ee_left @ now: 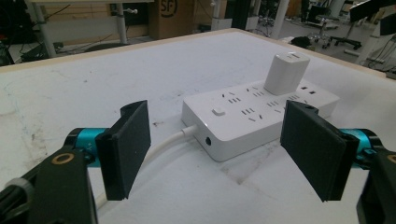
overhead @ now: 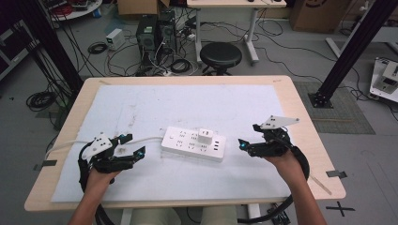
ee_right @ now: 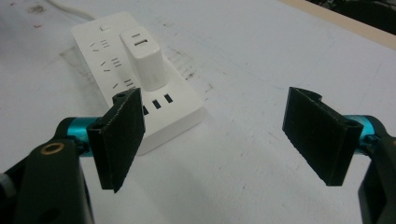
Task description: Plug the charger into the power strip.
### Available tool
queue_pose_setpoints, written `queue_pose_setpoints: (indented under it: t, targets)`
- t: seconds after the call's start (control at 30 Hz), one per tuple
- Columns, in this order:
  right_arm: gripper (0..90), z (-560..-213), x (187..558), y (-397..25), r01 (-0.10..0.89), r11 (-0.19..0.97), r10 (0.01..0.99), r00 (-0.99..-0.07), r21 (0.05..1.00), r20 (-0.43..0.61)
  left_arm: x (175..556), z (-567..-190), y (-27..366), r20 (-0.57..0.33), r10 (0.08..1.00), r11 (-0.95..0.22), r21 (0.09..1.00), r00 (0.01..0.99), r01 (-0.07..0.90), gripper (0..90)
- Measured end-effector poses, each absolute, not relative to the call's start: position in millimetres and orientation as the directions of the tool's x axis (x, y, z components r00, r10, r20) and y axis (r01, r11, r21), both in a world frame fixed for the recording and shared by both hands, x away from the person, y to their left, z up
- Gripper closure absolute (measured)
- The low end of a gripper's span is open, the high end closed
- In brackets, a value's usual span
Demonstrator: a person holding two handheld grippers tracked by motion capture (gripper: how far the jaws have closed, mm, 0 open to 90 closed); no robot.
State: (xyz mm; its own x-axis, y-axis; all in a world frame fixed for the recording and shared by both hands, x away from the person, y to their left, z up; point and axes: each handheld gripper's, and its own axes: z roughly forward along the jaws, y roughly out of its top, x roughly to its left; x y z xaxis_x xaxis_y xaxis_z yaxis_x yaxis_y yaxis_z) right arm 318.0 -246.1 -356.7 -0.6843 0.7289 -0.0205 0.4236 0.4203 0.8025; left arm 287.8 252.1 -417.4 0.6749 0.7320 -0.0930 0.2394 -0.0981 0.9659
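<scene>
A white power strip [overhead: 187,142] lies in the middle of the white mat [overhead: 187,103], and a white charger block [overhead: 205,136] is plugged into its top. Its white cable [overhead: 149,139] runs off to the left. My left gripper [overhead: 133,144] stands open just left of the strip, over the cable. In the left gripper view the strip [ee_left: 243,116], charger [ee_left: 286,72] and cable [ee_left: 163,144] lie beyond the open left gripper [ee_left: 219,149]. My right gripper [overhead: 248,136] is open just right of the strip. The right gripper view has the strip [ee_right: 107,51] and charger [ee_right: 145,58] ahead of the open right gripper [ee_right: 219,140].
The mat covers most of a wooden table [overhead: 302,112]. Beyond the far edge stand a black stool [overhead: 220,55], computer cases [overhead: 155,33] and loose floor cables. Black frame posts [overhead: 349,51] rise at both sides. The mat is bare apart from the strip.
</scene>
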Motion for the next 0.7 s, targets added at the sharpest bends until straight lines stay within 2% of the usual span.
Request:
queue_pose_setpoints:
  t: [0.7]
  targets:
    - [21.2, -374.2, 295.9, -261.2, 0.441, 0.350, 0.775, -0.631, 0.827, 0.008, 282.7, -415.1, 256.6, -0.082, 0.733, -0.111, 0.965, 0.675, 0.239, 24.5]
